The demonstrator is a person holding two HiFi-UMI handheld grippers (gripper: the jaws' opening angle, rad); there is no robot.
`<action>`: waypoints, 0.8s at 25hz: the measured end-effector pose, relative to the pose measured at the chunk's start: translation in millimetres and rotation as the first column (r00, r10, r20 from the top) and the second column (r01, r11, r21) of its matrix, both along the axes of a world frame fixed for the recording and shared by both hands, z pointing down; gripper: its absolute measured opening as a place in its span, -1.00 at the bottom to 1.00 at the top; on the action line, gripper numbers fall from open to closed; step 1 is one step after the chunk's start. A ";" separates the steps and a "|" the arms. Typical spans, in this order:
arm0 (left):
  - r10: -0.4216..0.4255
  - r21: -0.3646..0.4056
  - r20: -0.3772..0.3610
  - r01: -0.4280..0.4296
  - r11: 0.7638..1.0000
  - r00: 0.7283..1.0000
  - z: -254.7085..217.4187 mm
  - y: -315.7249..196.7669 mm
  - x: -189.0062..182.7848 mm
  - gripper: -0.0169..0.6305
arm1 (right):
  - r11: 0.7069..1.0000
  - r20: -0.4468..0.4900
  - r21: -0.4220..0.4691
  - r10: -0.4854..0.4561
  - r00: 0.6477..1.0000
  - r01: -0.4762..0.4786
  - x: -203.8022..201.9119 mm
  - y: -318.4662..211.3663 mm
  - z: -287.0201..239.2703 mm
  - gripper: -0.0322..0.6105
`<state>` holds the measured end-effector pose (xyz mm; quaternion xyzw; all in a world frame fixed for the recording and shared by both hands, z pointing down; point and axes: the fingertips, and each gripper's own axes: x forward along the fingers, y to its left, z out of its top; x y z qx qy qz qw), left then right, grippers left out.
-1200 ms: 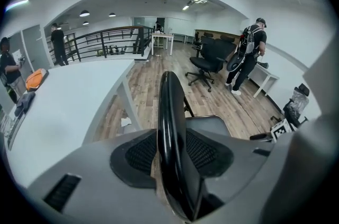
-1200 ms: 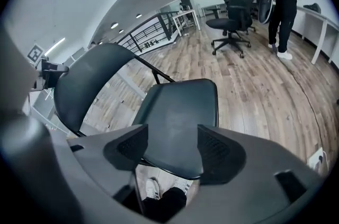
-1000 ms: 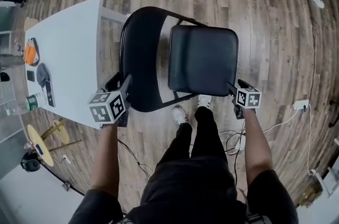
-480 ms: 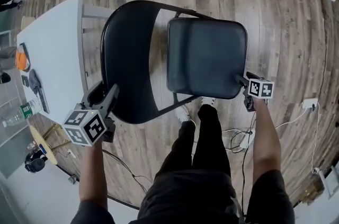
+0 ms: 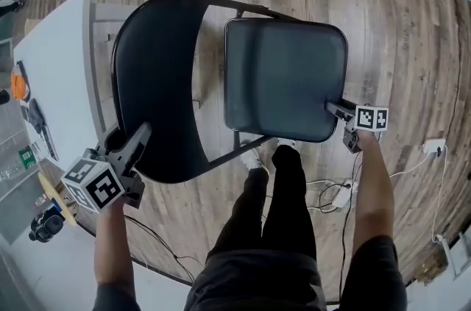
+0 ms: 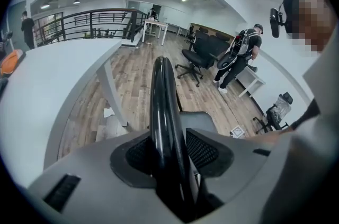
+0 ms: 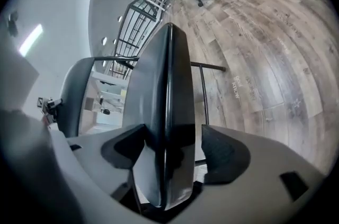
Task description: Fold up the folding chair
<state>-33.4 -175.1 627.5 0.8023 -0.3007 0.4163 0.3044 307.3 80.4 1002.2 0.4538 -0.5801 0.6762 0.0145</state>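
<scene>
Wood-plank floor [image 5: 412,23] is seen under everything, with an office room behind. Folding chair [image 5: 158,59] is stood on it, not yet folded: seat [image 5: 287,74] laid out flat, backrest [image 5: 165,133] beside it. Left claw [image 5: 126,139] is clamped on the rim of the backrest; in the left gripper view the black rim is run straight up between both pads and touched on each side. Right claw [image 5: 333,109] is set at the near right corner of the seat. The seat edge is seen between its jaws, which have just been opening; one pad is against the seat and a gap is shown at the other, so no grip is held. White surface [image 5: 55,67] is placed just left of the left claw, with items on it too small to tell. Person's legs [image 5: 276,214] are seen between the two claws, on the near side. Cables [image 5: 331,195] are laid on the floor just behind the right claw. Office chairs [image 6: 193,56] and a standing person [image 6: 238,56] are seen well beyond the left claw, a railing [image 6: 90,19] further left.
</scene>
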 end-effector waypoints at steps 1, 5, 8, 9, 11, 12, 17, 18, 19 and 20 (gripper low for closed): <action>0.003 -0.008 0.004 -0.003 1.000 1.000 4.7 2.5 0.6 -0.41 | 1.000 0.044 0.008 0.011 0.999 -0.011 -2.6 -0.9 0.4 0.08; 0.015 -0.016 0.011 -0.015 1.000 1.000 16.9 4.8 -5.6 -0.45 | 0.998 0.145 0.026 0.048 0.988 -0.052 -15.6 -7.3 -0.3 0.08; 0.021 -0.027 0.016 -0.021 0.999 1.000 16.9 6.6 -4.5 -0.45 | 0.998 0.150 0.041 0.048 0.987 -0.055 -16.8 -7.4 0.0 0.08; 0.026 -0.033 0.016 -0.026 0.999 1.000 17.7 7.4 -3.6 -0.45 | 0.998 0.151 0.042 0.049 0.987 -0.056 -16.4 -6.7 0.7 0.08; 0.034 -0.040 0.014 -0.034 0.999 0.999 19.2 7.4 -0.9 -0.47 | 0.998 0.142 0.032 0.048 0.989 -0.053 -13.6 -5.3 2.9 0.08; 0.035 -0.040 0.015 -0.034 0.999 0.999 19.6 6.8 0.0 -0.48 | 0.998 0.137 0.029 0.045 0.989 -0.049 -12.6 -5.5 3.6 0.08; 0.027 -0.043 0.022 -0.026 0.999 0.999 18.2 8.6 -4.3 -0.49 | 0.999 0.196 0.048 -0.015 0.980 0.006 -19.4 -6.7 -5.1 0.08; 0.027 -0.044 0.025 -0.026 0.999 0.999 15.9 8.5 -3.1 -0.50 | 0.998 0.204 0.055 -0.029 0.979 0.018 -20.2 -7.8 -8.5 0.08; 0.030 -0.042 0.020 -0.029 0.999 0.999 14.3 7.9 -2.6 -0.51 | 0.998 0.206 0.062 -0.040 0.978 0.028 -20.9 -9.8 -12.5 0.08; 0.033 -0.040 0.009 -0.033 0.999 0.999 13.2 7.2 -2.7 -0.51 | 0.997 0.206 0.068 -0.049 0.977 0.036 -21.9 -11.9 -16.8 0.08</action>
